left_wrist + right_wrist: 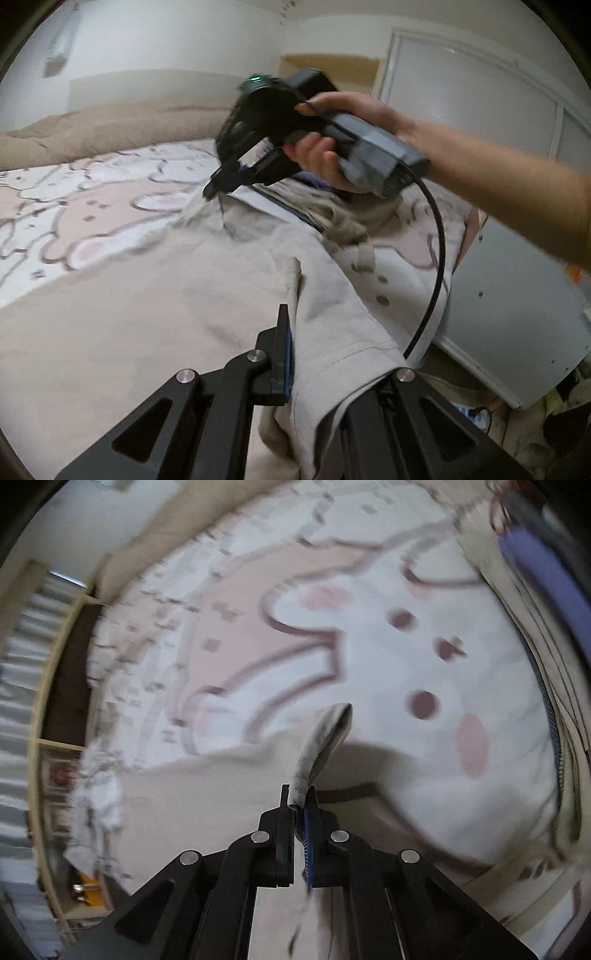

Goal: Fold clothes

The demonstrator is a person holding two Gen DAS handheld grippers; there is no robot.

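A beige garment (166,295) lies spread across the bed. My left gripper (295,343) sits at the bottom of the left wrist view, shut on a hemmed edge of this garment; the cloth drapes over and hides its right finger. Farther off, a person's hand (332,147) holds my right gripper (211,192), whose tips pinch the garment's far edge. In the right wrist view the right gripper (298,797) is shut on a ribbed edge of the beige garment (207,794), and a fold of that cloth (328,734) stands up beyond the tips.
The bed sheet (92,192) has a pink and white cartoon print (406,657). A tan comforter (92,129) is bunched at the far side. A stack of clothes (314,210) lies beyond the garment. White closet doors (480,110) stand on the right. A black cable (436,266) hangs over the bed's edge.
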